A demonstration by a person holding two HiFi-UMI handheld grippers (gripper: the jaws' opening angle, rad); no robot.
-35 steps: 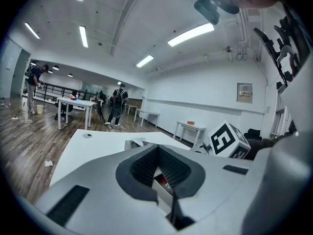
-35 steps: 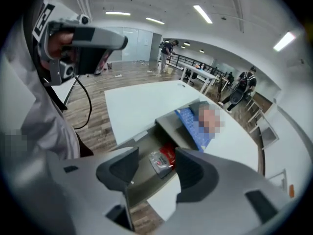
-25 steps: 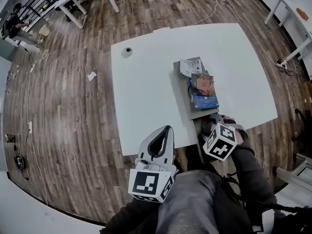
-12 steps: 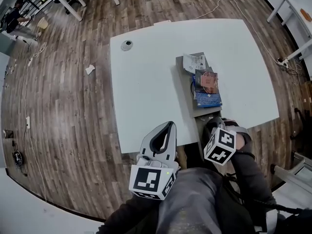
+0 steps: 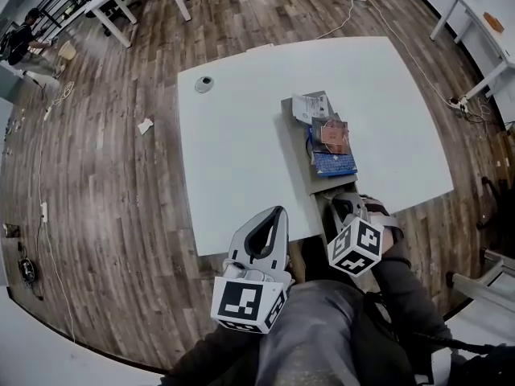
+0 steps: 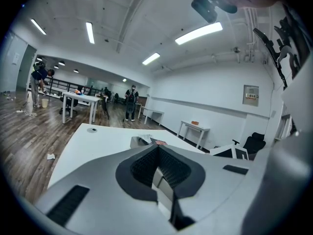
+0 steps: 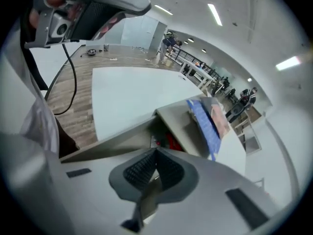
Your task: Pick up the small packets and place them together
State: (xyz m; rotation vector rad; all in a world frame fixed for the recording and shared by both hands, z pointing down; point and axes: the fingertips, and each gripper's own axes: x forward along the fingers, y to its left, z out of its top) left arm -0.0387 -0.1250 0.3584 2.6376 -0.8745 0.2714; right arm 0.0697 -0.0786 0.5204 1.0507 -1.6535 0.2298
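Observation:
A grey board [image 5: 294, 147] lies on the white table [image 5: 233, 159] and carries three small packets in a row: a white one [image 5: 307, 108], a brownish-red one [image 5: 332, 135] and a blue one [image 5: 334, 164]. My right gripper [image 5: 342, 206] hangs at the table's front edge, just below the board's near end, tilted downward. In the right gripper view its jaws [image 7: 156, 153] are shut, and I cannot make out anything between them; the blue packet [image 7: 203, 124] lies beyond. My left gripper [image 5: 278, 212] is held near the front edge, shut and empty [image 6: 157, 148].
A small round object [image 5: 204, 84] sits at the table's far left corner. Something red [image 7: 171, 142] shows in the dark gap under the board's near end. Other tables, a cable and a paper scrap [image 5: 145, 125] are on the wooden floor. A person [image 5: 20, 47] stands far off.
The right gripper's marker cube has shifted slightly left and lower in the head view, and the gripper has tipped a little. The left gripper and the packets have stayed put.

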